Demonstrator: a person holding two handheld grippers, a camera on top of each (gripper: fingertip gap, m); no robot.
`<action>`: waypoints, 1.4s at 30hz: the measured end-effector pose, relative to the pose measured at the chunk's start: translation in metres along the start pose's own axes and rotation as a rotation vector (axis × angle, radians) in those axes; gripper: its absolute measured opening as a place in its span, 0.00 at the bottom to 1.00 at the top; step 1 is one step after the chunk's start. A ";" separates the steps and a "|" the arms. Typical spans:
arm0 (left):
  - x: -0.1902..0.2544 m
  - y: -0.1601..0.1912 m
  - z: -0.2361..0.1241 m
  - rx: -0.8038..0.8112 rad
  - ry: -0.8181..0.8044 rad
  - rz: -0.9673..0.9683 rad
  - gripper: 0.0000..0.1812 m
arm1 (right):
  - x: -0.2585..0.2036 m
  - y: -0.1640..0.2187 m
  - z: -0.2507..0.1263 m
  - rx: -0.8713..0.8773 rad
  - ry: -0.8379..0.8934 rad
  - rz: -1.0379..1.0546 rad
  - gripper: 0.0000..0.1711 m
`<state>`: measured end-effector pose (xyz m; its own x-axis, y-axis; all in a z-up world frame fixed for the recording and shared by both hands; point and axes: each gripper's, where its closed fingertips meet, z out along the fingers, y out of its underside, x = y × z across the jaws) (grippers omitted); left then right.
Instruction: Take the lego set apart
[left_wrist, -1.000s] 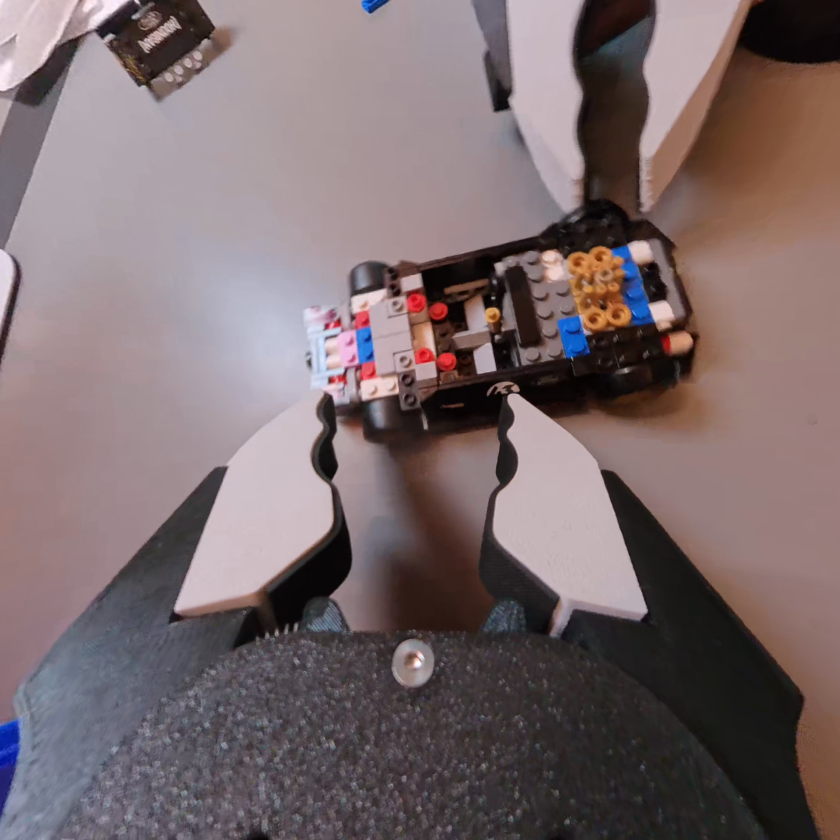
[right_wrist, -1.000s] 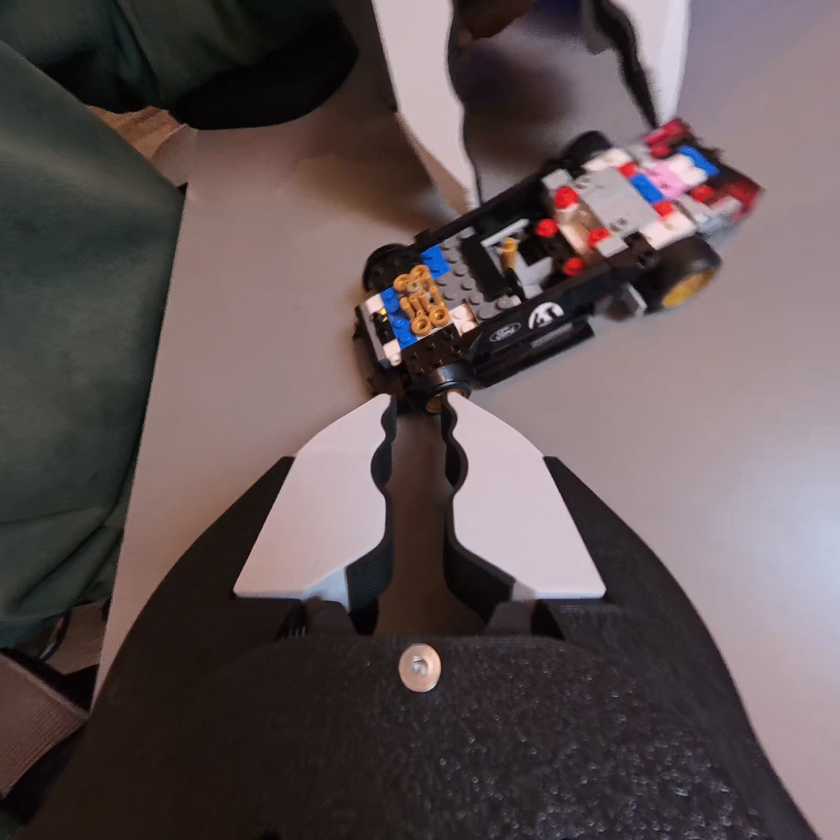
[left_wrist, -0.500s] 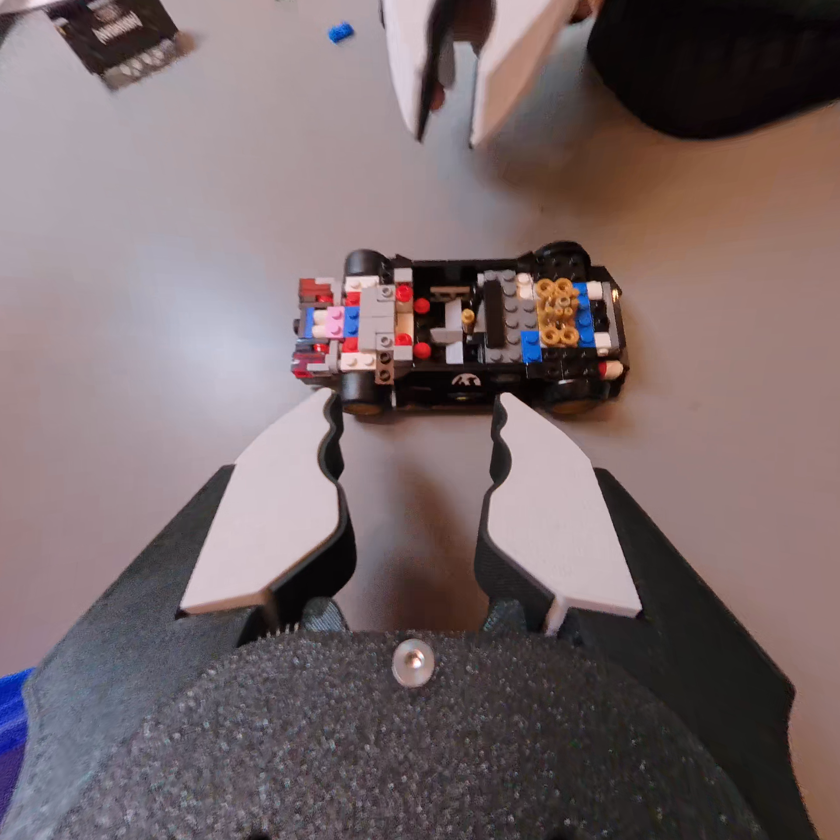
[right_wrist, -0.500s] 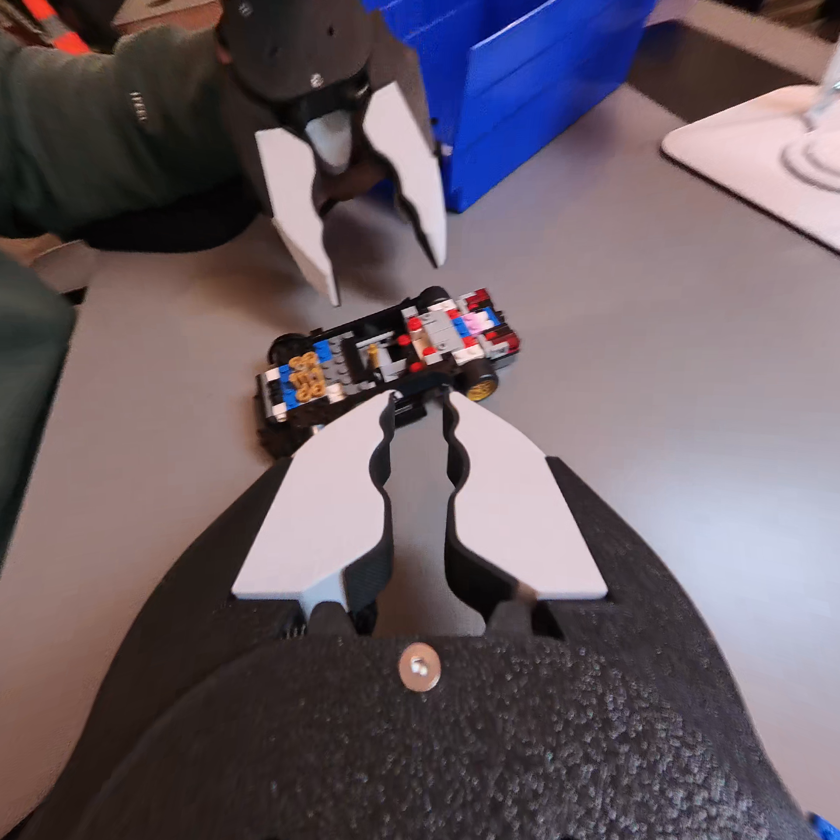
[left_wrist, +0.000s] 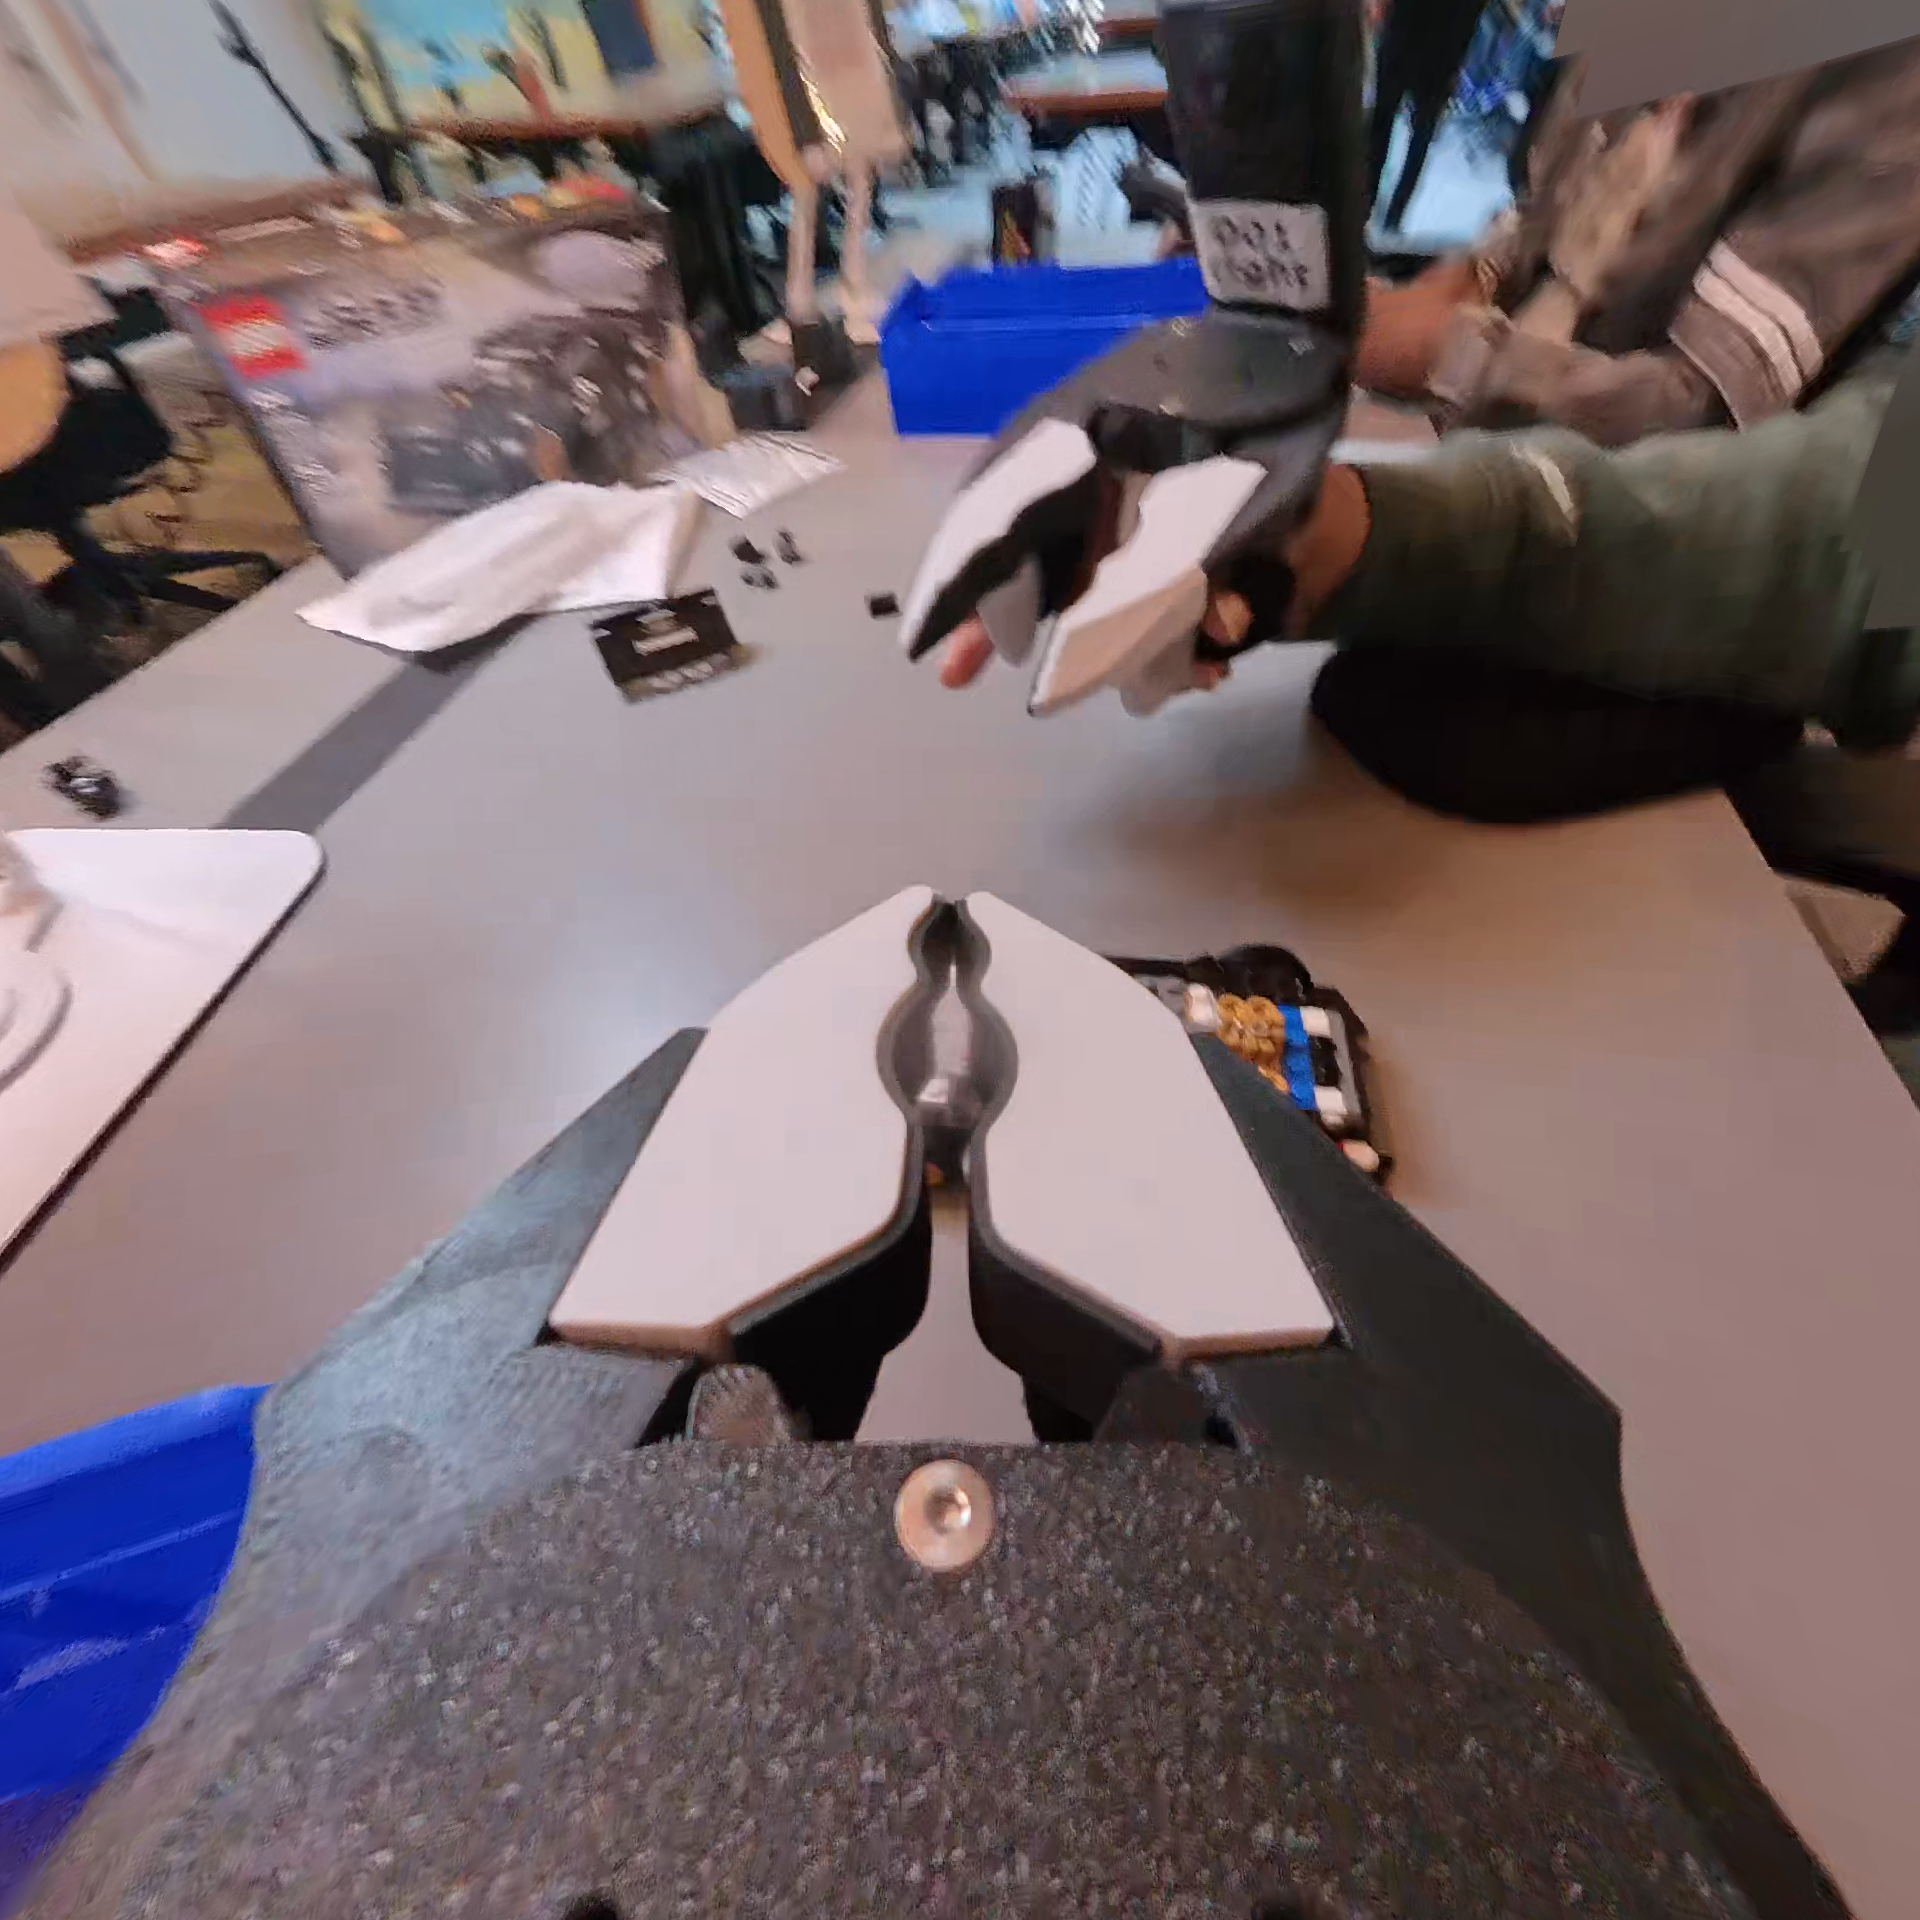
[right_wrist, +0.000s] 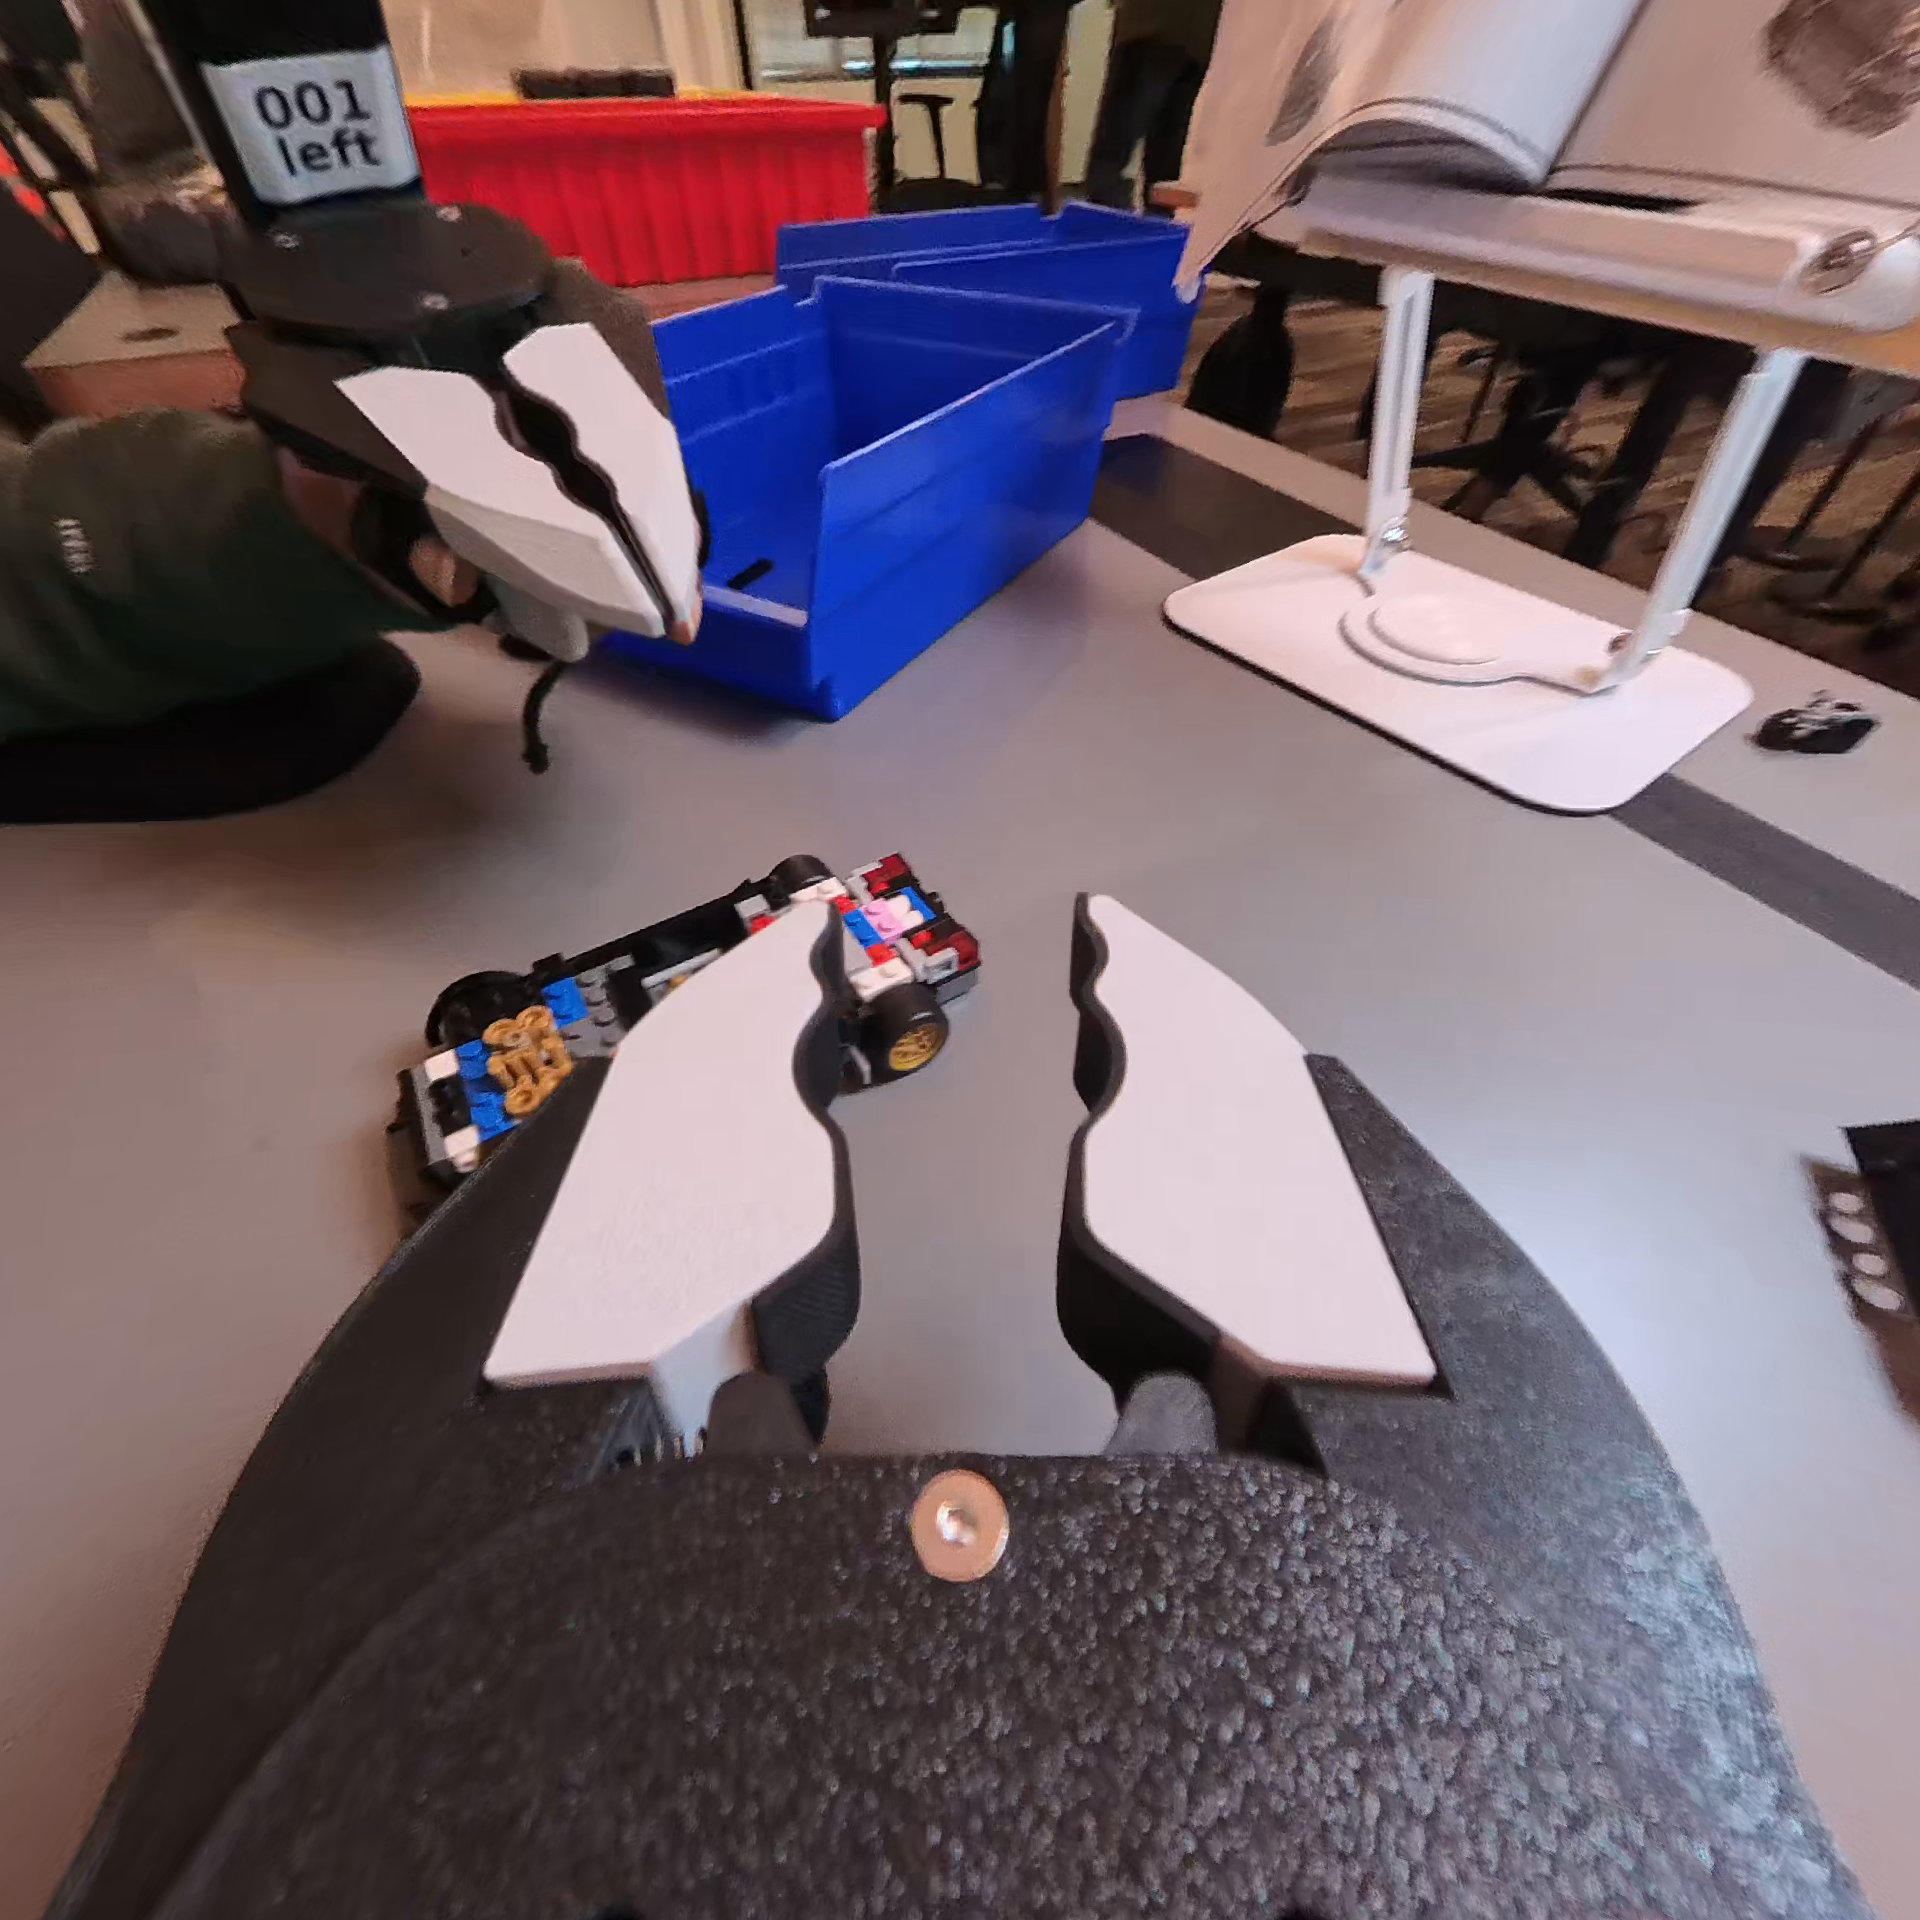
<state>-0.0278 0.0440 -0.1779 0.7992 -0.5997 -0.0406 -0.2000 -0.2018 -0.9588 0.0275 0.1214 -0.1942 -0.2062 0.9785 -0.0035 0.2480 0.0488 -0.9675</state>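
The lego car (right_wrist: 707, 997) stands on the grey table (right_wrist: 1247, 831), with black body, gold-rimmed wheels and blue, red, pink and gold bricks on top. My right gripper (right_wrist: 956, 914) is open and empty just right of the car's front; its left finger (right_wrist: 727, 1091) covers the car's middle. My left gripper (left_wrist: 951, 906) is shut, tips together, raised above the table with nothing seen between them. The car's rear (left_wrist: 1283, 1039) shows to the right of its fingers. The left gripper also shows shut in the right wrist view (right_wrist: 665, 613), and the right gripper open in the left wrist view (left_wrist: 977, 675).
A blue bin (right_wrist: 935, 468) stands behind the car, a red bin (right_wrist: 644, 177) farther back. A white book stand (right_wrist: 1455, 644) is at the right. A lego box (left_wrist: 447, 395), white paper (left_wrist: 520, 561), a black card (left_wrist: 670, 644) and small black pieces (left_wrist: 764, 551) lie across the table. Tip to tip, the grippers are about 11 centimetres apart.
Both grippers have lifted and tilted up, away from the car. The left jaws went from wide open to shut. The right jaws opened wider. The car stayed on the table.
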 end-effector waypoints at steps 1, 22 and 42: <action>-0.006 0.000 0.000 0.019 -0.029 -0.015 0.00 | 0.004 0.000 -0.001 0.004 0.026 -0.006 0.24; 0.040 0.064 0.020 -0.294 0.229 0.096 0.24 | -0.072 0.036 0.030 -0.345 -0.352 -0.091 0.10; 0.060 0.062 0.024 -0.340 0.252 -0.030 0.48 | -0.100 0.055 0.046 -0.793 -0.627 -0.306 0.06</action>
<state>0.0212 0.0142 -0.2466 0.6522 -0.7519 0.0964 -0.3881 -0.4405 -0.8096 0.0182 0.0167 -0.2589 -0.7608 0.6346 -0.1360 0.6034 0.6145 -0.5082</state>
